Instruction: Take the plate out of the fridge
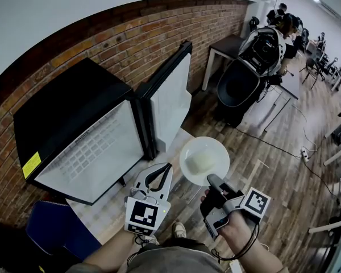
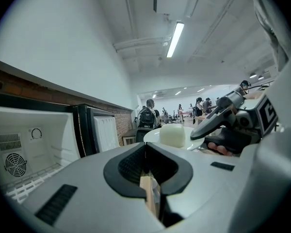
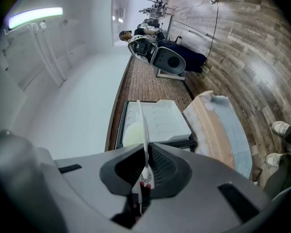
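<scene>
Plate point(image 1: 204, 161) is out, centre of the head view, clear of the open fridge point(image 1: 68, 112) at left. The right gripper point(image 1: 212, 181) is clenched on its near rim, held about level. The left gripper point(image 1: 162, 174) is closed on nothing, just beside. Next, I'd say: carry it away flat.

A: What's round you?
B: Brick wall point(image 1: 131, 44) in front of me, wooden floor point(image 1: 284, 178) on my right — a cable point(image 1: 270, 145) runs to a power strip point(image 1: 304, 152).
A: Farther off?
B: A dark table point(image 1: 232, 43) by the wall, people point(image 1: 285, 20) at desks beyond.
</scene>
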Demonstrator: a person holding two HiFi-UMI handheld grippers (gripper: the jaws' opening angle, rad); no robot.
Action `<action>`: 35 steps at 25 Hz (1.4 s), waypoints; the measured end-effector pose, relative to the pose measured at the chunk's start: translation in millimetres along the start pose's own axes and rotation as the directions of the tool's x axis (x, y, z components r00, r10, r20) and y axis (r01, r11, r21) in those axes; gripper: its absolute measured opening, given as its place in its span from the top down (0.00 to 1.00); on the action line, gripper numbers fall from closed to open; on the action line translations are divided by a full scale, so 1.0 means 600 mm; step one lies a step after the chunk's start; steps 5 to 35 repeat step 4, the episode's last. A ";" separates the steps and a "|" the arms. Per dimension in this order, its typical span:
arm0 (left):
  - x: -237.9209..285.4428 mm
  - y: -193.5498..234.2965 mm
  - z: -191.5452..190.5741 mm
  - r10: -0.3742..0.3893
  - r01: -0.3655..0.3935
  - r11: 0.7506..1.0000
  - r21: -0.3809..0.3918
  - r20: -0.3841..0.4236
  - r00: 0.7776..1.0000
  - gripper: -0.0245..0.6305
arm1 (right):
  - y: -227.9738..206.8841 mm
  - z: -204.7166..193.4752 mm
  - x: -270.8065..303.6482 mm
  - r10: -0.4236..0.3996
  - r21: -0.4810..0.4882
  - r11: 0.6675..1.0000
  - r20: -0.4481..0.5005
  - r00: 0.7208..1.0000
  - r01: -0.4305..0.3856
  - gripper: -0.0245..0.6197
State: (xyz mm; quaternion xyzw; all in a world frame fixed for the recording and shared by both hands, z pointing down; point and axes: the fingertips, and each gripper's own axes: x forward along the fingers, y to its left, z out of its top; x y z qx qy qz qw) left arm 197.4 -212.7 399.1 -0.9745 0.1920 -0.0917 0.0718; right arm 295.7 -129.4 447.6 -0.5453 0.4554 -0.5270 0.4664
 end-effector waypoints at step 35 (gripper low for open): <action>0.000 0.003 -0.003 0.005 -0.005 1.000 -0.004 -0.007 1.000 0.93 | 0.001 -0.003 0.000 0.001 0.002 1.000 -0.003 1.000 -0.001 0.91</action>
